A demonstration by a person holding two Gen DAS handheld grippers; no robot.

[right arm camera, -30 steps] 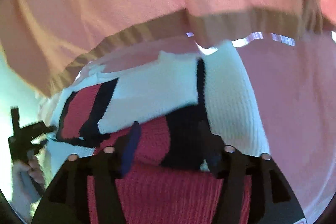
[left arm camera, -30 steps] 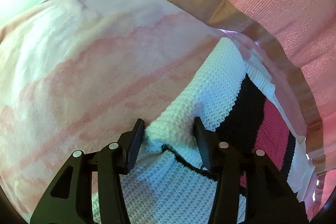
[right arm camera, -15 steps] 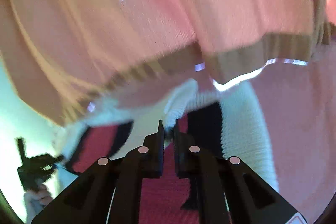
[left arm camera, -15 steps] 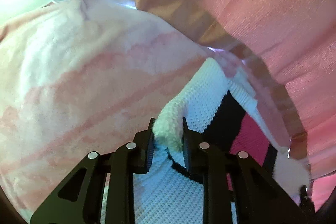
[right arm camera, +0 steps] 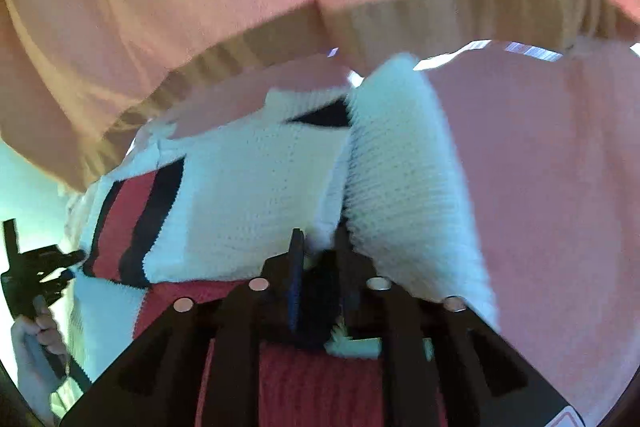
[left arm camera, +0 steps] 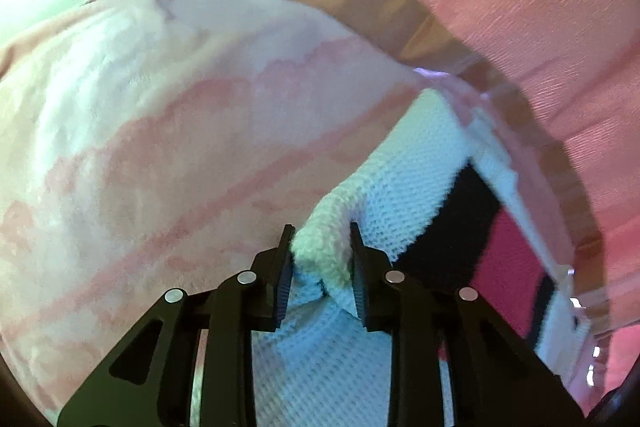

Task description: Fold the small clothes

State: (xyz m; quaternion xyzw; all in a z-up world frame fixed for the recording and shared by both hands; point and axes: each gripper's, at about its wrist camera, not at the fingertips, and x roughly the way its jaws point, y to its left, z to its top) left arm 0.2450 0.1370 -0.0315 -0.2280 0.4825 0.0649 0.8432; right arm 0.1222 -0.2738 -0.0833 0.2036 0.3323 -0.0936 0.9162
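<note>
While the left gripper's (left arm camera: 322, 259) fingers (left arm camera: 285, 275) pinch a bunched white edge of the small knitted sweater (left arm camera: 404, 187), having eased a touch wider in the last moment, the knit sits snug between both pads and looks properly caught. On the other side, the right gripper (right arm camera: 320, 267) has a fold of the same sweater (right arm camera: 248, 195) between its fingers (right arm camera: 296, 267); they too have just loosened slightly from a tight clench, and dark and white knit fills the gap, so I judge it gripped, though that view is blurred.

Both hold the near edge of the sweater, which lies spread on a soft pink-and-white blanket (left arm camera: 160, 147), its white, black and red panels running away toward the person's pink top (right arm camera: 200, 7). The left gripper shows in the person's hand (right arm camera: 32, 351) at the far left of the right view.

To do this fold well, I'd lift both corners together and level, keeping the edge taut between them so the knit doesn't sag, then carry it forward over the body of the sweater and lay it flat before releasing. The loose knit could slip if the grips slacken further.
</note>
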